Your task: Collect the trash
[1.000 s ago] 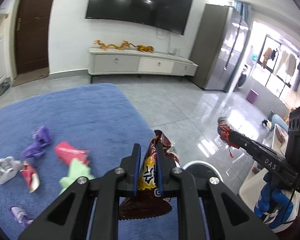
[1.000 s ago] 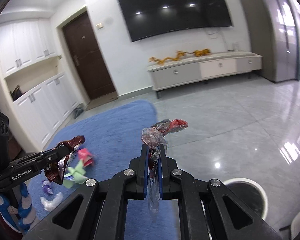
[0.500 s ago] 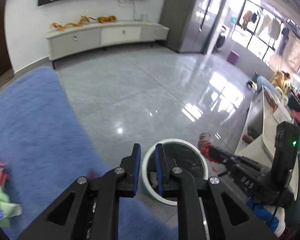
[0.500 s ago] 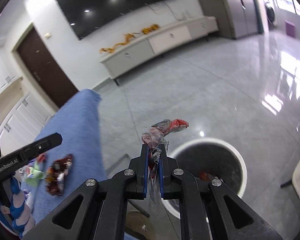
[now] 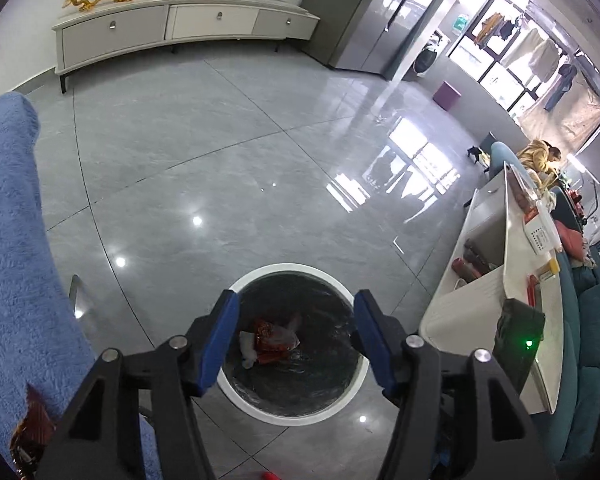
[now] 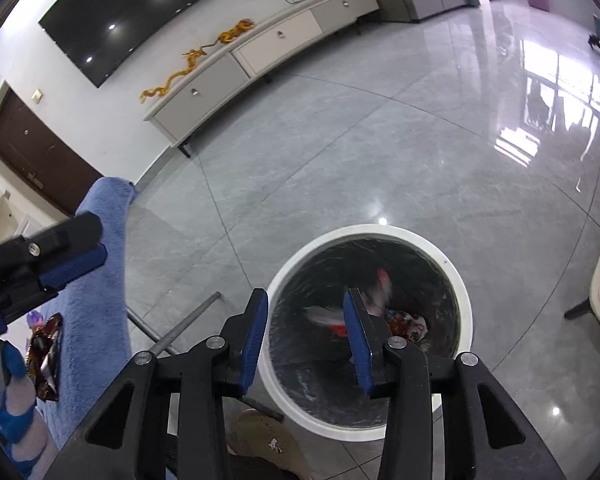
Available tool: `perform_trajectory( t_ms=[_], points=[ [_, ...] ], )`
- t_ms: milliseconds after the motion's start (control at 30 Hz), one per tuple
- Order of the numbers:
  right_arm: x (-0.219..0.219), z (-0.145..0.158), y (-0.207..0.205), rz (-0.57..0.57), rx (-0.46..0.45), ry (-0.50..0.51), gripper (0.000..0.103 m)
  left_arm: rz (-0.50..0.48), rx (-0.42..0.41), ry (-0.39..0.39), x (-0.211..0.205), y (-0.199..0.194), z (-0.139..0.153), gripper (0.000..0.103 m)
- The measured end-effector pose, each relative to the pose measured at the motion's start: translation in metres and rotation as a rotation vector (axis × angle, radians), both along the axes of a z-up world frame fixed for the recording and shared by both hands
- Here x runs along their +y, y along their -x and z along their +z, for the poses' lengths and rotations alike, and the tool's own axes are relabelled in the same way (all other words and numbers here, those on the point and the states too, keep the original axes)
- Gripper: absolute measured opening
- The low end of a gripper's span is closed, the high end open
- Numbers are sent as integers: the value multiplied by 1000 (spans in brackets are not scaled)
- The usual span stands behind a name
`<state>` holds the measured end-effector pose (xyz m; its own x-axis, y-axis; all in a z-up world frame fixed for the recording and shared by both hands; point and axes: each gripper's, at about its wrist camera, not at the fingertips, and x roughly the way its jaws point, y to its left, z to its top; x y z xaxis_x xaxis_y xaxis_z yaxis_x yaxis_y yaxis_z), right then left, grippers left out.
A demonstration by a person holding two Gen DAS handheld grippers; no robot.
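A round white-rimmed bin with a black liner stands on the grey floor; it also shows in the right wrist view. My left gripper is open and empty above it. Red and white wrappers lie at the bin's bottom. My right gripper is open above the bin, and a blurred red and clear wrapper is falling inside it. A brown snack wrapper lies on the blue cloth, also visible in the left wrist view. The left gripper's fingers show at the left.
The blue cloth-covered table runs along the left, with a metal leg below. A white side table with items stands to the right of the bin. A TV cabinet is far back. A shoe shows near the bin.
Both grippers moved from over the blue cloth to above the bin. The left lost its brown wrapper on the cloth and opened. The right opened and let go of its red wrapper.
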<state>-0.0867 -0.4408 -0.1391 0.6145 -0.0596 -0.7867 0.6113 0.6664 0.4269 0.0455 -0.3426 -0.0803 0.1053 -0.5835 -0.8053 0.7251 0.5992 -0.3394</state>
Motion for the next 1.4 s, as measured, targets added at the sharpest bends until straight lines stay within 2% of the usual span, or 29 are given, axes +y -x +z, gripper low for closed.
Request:
perform_trajectory(
  t_ms=[300,467,633,800,967,1200,1400],
  points=[
    [-14,-10,9,-38,18,-6,41,-13,40,7,-7,2,-5,58],
    [-11,-7,7,-37,24,-3,41,-21,33,20,1,7,1,58],
    [-9,-2,5,-32,25,7,41,-17,-37,4,14,15,12,58],
    [-3,2,5,-19,22,16,41,20,-140,-16,38,22,27,58],
    [5,5,0,6,24,19,41,64,-204,-17,64,23,38,58],
    [20,19,-7,41,16,44,41,126,-262,-19,99,23,50,58],
    [33,33,-12,60,14,66,41,172,-262,-5,129,18,57,58]
  ],
)
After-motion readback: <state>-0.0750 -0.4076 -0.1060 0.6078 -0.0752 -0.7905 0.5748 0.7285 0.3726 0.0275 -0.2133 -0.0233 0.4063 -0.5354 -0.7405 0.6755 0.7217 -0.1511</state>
